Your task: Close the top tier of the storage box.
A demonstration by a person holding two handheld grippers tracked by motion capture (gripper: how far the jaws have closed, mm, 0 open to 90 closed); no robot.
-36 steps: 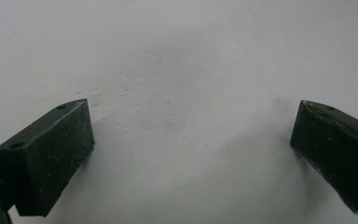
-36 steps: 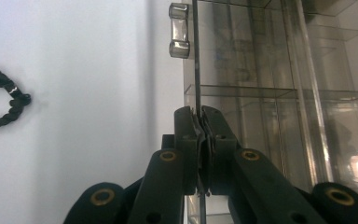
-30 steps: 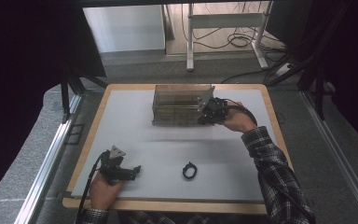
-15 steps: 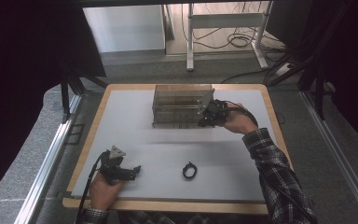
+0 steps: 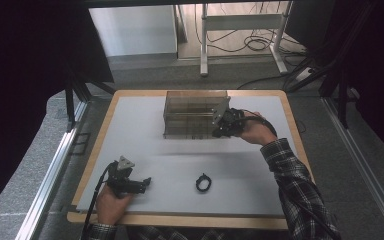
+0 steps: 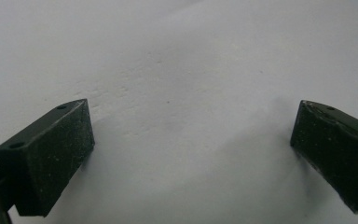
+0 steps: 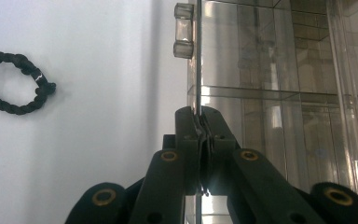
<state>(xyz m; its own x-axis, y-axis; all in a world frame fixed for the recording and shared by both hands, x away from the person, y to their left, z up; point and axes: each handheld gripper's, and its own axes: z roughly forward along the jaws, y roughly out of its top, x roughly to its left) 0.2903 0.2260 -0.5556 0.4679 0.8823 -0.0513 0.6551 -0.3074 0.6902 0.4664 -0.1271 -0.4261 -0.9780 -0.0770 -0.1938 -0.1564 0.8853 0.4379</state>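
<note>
Clear plastic organiser box (image 5: 195, 117): stands on the white counter (image 5: 180, 165) in the upper middle of the high view; inner dividers form several compartments, seen through its walls in the right gripper view (image 7: 279, 93). A small clear hinge or latch piece sits on its thin edge panel, top centre of the right gripper view.

Right hand-held gripper (image 5: 221, 129): at the box's right front corner in the high view, held by a hand in a plaid sleeve (image 5: 292, 185). In its own view the jaws are pressed together on the thin clear edge panel of the box (image 7: 200, 130).

Left hand-held gripper (image 5: 142, 184): lower left of the high view, low over bare counter; jaws stand wide apart, nothing between them (image 6: 191, 154).

Black beaded bracelet (image 5: 203, 182): lies on the counter, lower middle of the high view, well apart from the box; also at the left edge of the right gripper view (image 7: 16, 83).
</note>
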